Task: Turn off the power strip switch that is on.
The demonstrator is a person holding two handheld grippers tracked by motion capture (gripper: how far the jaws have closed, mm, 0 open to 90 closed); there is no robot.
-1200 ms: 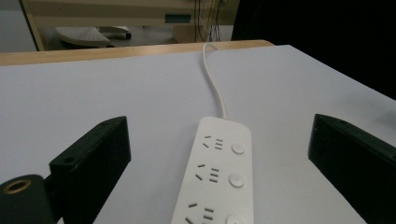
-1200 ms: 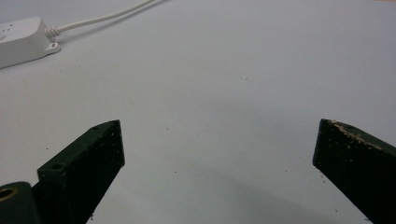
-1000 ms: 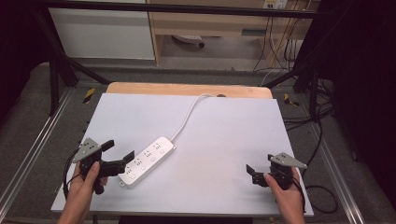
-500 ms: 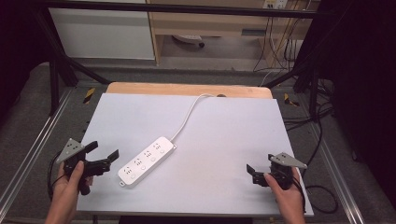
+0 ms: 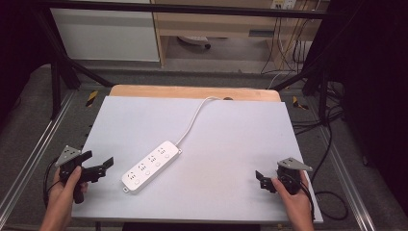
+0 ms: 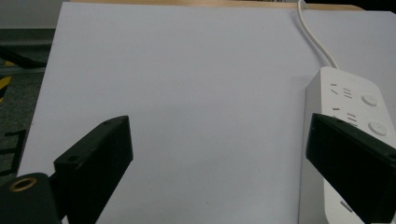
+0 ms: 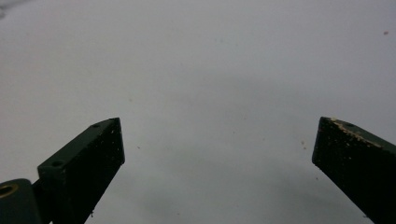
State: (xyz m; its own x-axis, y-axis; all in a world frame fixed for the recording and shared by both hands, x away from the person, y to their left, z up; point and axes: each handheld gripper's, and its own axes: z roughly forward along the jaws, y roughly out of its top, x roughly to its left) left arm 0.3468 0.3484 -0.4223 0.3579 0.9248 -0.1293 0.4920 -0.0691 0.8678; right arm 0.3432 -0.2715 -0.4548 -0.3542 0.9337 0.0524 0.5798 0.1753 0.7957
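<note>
Both the left gripper [image 5: 101,166] at lower left and right gripper [image 5: 261,178] at lower right gape empty, flanking the power strip [image 5: 151,166].

One power strip [image 5: 151,166] with one cord [image 5: 194,117] is seen on one table [image 5: 231,144]; two grippers, left [image 5: 98,165] and right [image 5: 262,179], are counted.

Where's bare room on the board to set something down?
Widest: right half, between power strip and right gripper. Also the far-left area, beyond the strip and left of its cord. Tight only at near left, between left gripper and strip.
</note>
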